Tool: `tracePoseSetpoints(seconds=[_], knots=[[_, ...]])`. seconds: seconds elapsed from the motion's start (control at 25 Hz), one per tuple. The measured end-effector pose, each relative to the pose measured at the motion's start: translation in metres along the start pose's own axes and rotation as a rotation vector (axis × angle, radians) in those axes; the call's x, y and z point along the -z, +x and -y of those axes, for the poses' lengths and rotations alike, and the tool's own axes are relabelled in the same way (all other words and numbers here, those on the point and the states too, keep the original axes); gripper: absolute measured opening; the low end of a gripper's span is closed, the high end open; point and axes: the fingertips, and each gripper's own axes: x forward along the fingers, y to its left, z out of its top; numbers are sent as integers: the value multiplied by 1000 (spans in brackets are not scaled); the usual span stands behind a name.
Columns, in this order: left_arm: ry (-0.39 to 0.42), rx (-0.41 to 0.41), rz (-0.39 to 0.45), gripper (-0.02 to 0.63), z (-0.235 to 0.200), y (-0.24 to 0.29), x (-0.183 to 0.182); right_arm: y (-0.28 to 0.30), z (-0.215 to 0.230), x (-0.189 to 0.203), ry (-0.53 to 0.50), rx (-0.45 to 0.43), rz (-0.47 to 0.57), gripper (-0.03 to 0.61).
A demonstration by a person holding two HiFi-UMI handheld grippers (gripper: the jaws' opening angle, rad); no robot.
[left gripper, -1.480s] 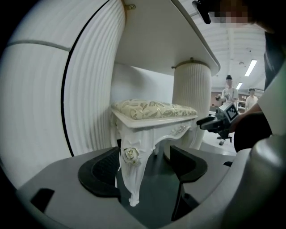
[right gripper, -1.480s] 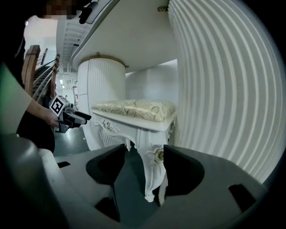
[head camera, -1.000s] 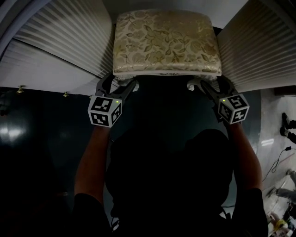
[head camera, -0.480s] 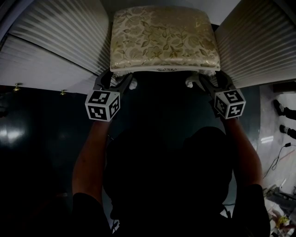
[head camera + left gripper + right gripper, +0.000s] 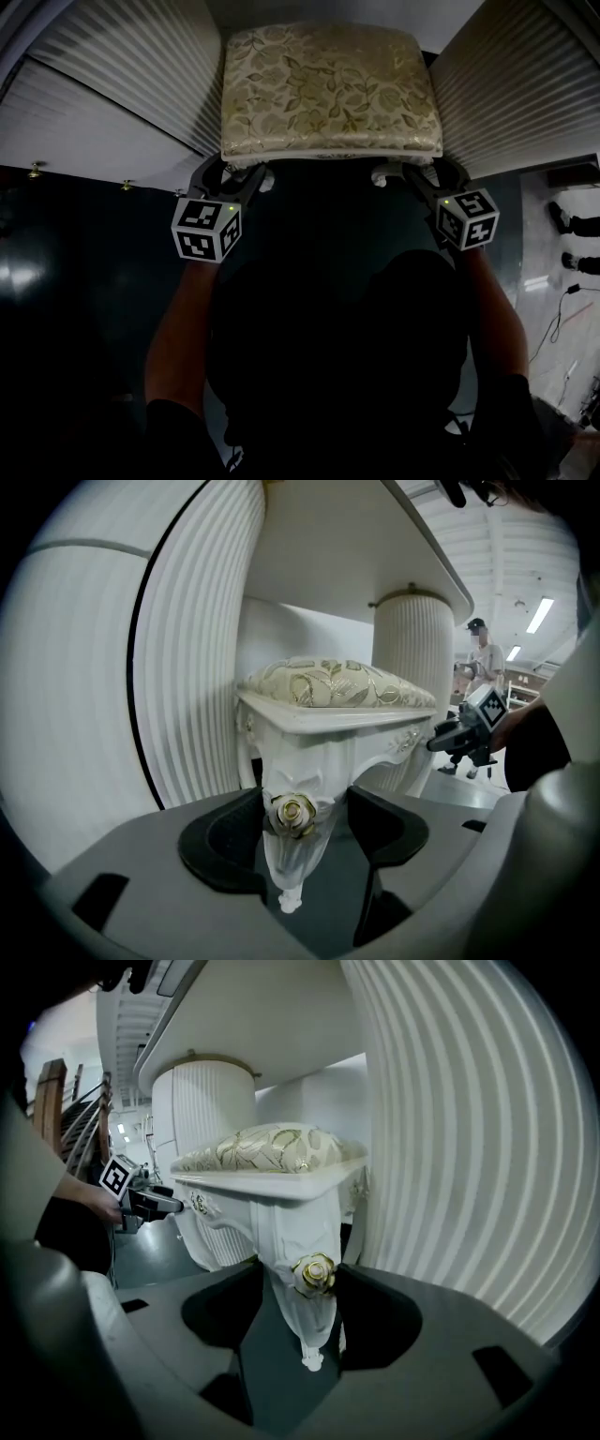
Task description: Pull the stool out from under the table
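I am holding the stool (image 5: 330, 148) by both front legs while it is still sitting in the kneehole of the table (image 5: 319, 555), between the table's fluted white pedestals (image 5: 112, 84), so I am judging nearly the whole pull as remaining. My left gripper (image 5: 236, 174) has just been closing and is now pinching the left leg (image 5: 292, 850); my right gripper (image 5: 419, 174) is clamping the right leg (image 5: 314, 1321). Each leg is tapering, glossy, carved white, wearing a gilded rosette (image 5: 294, 811); the seat cushion (image 5: 328, 84) is showing padded gold leaf-patterned brocade.
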Motion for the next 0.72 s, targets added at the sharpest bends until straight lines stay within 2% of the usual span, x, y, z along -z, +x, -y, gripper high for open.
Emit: tracePoseSetpoints(seconds=[0.36, 0.52, 0.72], knots=[[-6, -5, 19, 291, -1, -1, -2, -1, 0, -3, 15, -7, 2, 242], [-8, 11, 20, 291, 0, 0, -1, -6, -1, -3, 35, -39, 8, 242], [-17, 25, 46, 302, -2, 2, -2, 10, -2, -5, 4, -79, -46, 244]])
